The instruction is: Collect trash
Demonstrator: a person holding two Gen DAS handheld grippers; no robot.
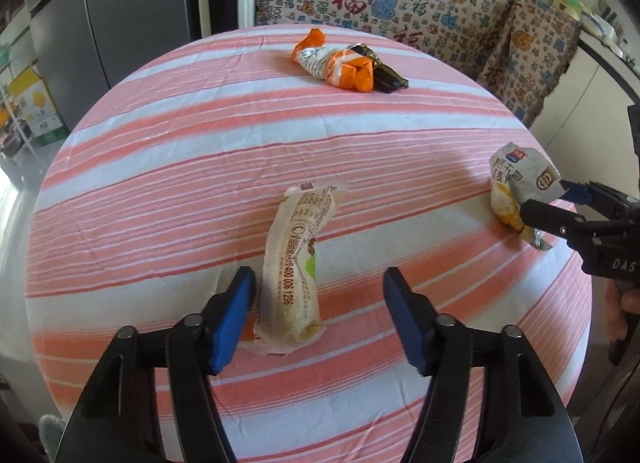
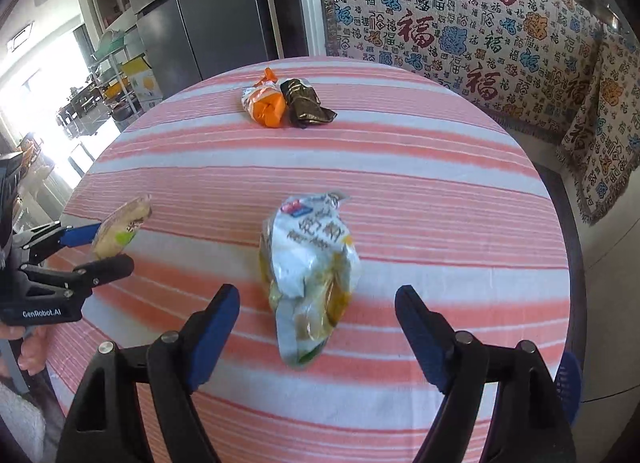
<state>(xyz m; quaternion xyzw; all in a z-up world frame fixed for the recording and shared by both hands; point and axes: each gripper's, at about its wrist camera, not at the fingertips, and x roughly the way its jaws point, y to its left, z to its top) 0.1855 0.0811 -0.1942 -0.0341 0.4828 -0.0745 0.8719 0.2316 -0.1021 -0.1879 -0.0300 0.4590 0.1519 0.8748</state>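
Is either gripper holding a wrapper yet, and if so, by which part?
Nothing is held. The left gripper is open around the near end of the long beige wrapper; the right gripper is open around the crumpled white-and-yellow wrapper.

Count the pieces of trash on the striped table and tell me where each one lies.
4. A long beige wrapper lies between the left gripper fingers. A crumpled white-yellow bag lies between the right gripper fingers. An orange wrapper and a dark wrapper touch at the far edge.
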